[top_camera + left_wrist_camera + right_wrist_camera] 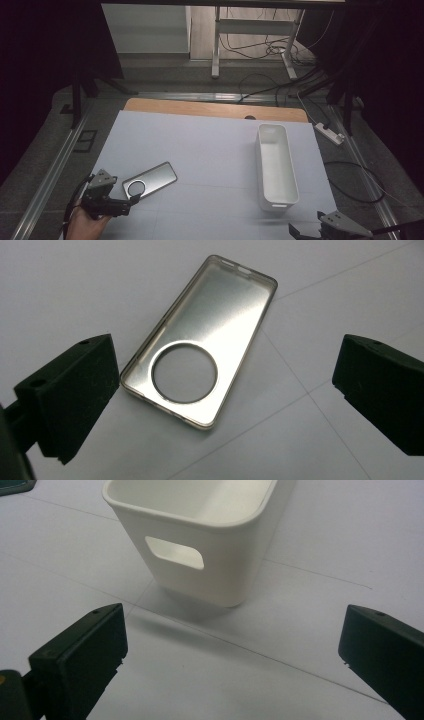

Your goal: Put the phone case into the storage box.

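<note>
The metal phone case [197, 345] is framed by the wide-open, empty left gripper [225, 390] near the table's [210, 145] front-left corner. The right gripper [232, 650] is held just as wide, empty too, facing the white bin [200, 540].

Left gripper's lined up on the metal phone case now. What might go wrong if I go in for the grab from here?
The thin silver metal phone case with the round cutout lies flat on the pale table sheet, so the open left gripper may skid it rather than lift it. Its low rim offers little to pinch. The tall white plastic bin is narrow, so a tilted case could catch on its rim.
</note>
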A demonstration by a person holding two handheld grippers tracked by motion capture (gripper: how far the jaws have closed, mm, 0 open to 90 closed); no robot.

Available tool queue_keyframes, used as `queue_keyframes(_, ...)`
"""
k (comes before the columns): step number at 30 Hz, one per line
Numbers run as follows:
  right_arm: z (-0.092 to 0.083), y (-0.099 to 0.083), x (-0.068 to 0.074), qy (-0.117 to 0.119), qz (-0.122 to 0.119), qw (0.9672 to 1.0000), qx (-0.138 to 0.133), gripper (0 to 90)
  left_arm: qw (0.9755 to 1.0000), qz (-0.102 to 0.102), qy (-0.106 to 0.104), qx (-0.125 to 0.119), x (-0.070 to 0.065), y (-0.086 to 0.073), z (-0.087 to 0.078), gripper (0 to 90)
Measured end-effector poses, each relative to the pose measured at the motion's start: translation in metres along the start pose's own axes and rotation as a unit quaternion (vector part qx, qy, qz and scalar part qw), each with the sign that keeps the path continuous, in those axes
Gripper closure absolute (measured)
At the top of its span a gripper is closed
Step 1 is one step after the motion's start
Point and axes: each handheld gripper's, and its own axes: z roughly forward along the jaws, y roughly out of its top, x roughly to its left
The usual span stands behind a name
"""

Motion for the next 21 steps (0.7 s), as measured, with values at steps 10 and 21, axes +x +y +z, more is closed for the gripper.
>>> queue_keyframes(10,0.001,0.000,0.000,0.002,-0.002,1.0000,0.004,0.0,0.9997,0.013,-0.014,0.015,0.005,0.021,0.018,0.0)
queue_keyframes(21,0.001,0.000,0.000,0.003,-0.003,1.0000,0.003,0.0,0.9988,0.028,-0.026,0.030,0.002,0.045,0.045,0.0)
